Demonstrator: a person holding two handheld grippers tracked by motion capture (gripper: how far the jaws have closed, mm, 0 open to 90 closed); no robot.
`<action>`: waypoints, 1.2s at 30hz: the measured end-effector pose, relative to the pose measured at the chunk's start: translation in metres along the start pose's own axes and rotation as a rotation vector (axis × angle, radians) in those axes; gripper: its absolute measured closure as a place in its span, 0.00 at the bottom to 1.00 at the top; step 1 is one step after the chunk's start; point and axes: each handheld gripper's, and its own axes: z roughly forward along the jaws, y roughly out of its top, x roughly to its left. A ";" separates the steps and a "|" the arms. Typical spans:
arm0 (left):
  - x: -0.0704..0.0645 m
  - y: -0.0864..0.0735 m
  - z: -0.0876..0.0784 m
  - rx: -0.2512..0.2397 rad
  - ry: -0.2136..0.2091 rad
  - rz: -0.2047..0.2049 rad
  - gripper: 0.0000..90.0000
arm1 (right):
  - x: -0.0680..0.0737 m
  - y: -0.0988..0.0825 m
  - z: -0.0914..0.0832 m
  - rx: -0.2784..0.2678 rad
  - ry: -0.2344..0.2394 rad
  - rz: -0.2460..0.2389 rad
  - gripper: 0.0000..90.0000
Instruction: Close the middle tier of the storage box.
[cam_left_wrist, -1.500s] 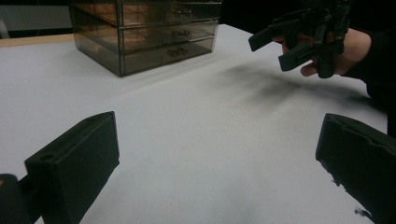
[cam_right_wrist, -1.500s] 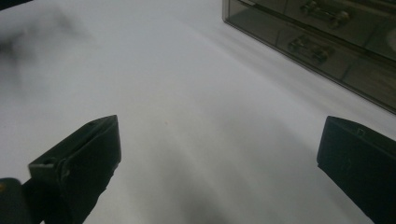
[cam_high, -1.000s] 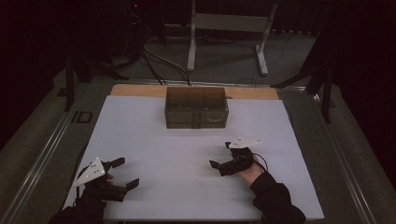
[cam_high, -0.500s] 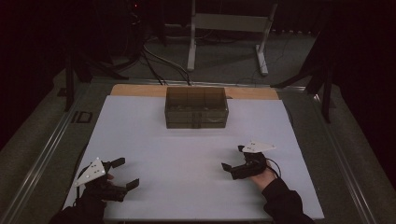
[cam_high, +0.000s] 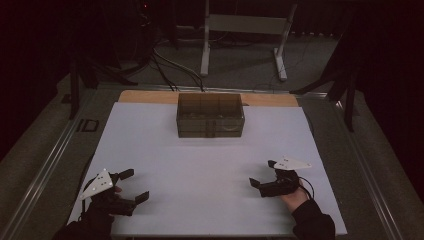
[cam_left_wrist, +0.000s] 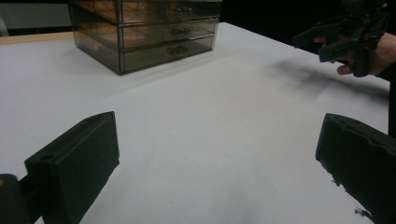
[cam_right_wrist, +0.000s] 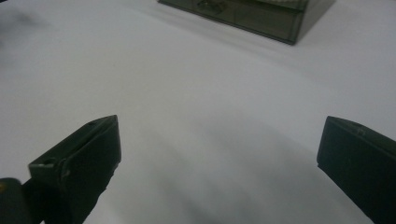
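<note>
Your right gripper (cam_high: 264, 174) has pulled back toward you and out to the right since a second ago, away from the smoky translucent plastic drawer chest (cam_high: 210, 114); your left gripper (cam_high: 131, 184) has stayed put at the near left corner of the white tabletop (cam_high: 200, 165). Both claws stand wide apart and hold nothing, as each gripper view shows bare table between the black jaws. The chest sits at the far middle of the table, drawers shut as far as you can see, well apart from both tools. This looks like a resting or start position, so the next move likely calls for reaching forward to a drawer handle with open jaws.
</note>
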 end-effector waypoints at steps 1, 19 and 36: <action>0.000 0.000 0.000 -0.001 0.000 0.000 0.01 | -0.001 -0.002 -0.003 -0.003 -0.009 0.003 0.00; 0.000 -0.001 0.001 0.007 -0.002 0.003 0.01 | -0.004 -0.021 -0.006 0.053 -0.043 0.042 0.00; -0.001 -0.001 0.002 0.017 -0.003 0.005 0.01 | -0.003 -0.021 -0.004 0.043 -0.017 0.027 0.00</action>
